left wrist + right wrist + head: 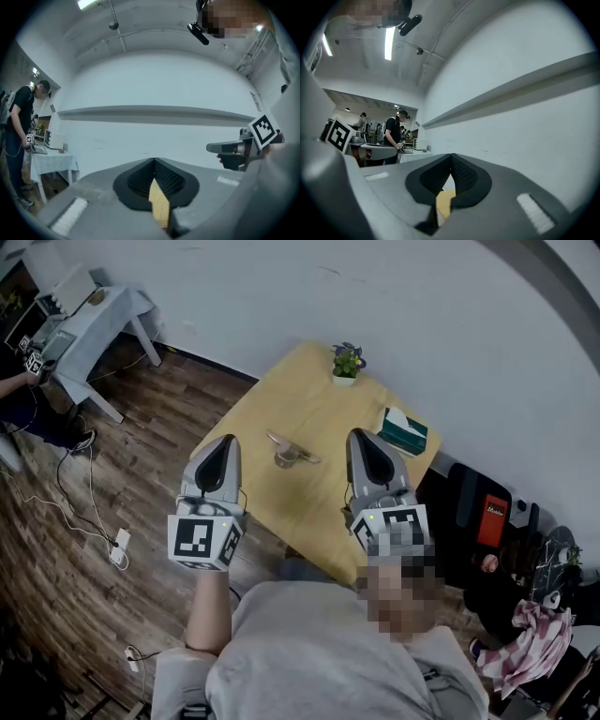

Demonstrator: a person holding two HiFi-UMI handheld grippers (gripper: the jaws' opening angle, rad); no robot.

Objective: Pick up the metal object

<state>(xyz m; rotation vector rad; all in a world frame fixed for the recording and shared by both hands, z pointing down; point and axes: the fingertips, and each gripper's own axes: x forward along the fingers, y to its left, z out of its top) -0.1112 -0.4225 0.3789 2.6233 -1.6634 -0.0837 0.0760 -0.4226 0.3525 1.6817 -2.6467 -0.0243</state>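
The metal object (289, 453), a small shiny cup shape with a flat handle, lies near the middle of the yellow wooden table (272, 390). My left gripper (228, 440) hangs over the table's near left edge, shut with nothing in it. To the object's right is my right gripper (359, 435), also shut and empty. Both are raised and apart from the object. In the left gripper view the jaws (153, 161) meet in front of a white wall, and the right gripper (243, 147) shows at the side. The right gripper view shows its jaws (451, 157) closed too.
A small potted plant (347, 362) stands at the table's far edge and a green tissue box (403, 431) at its right edge. Cables and a power strip (120, 545) lie on the wood floor at left. A white table (89, 315) stands far left, bags (487, 517) at right.
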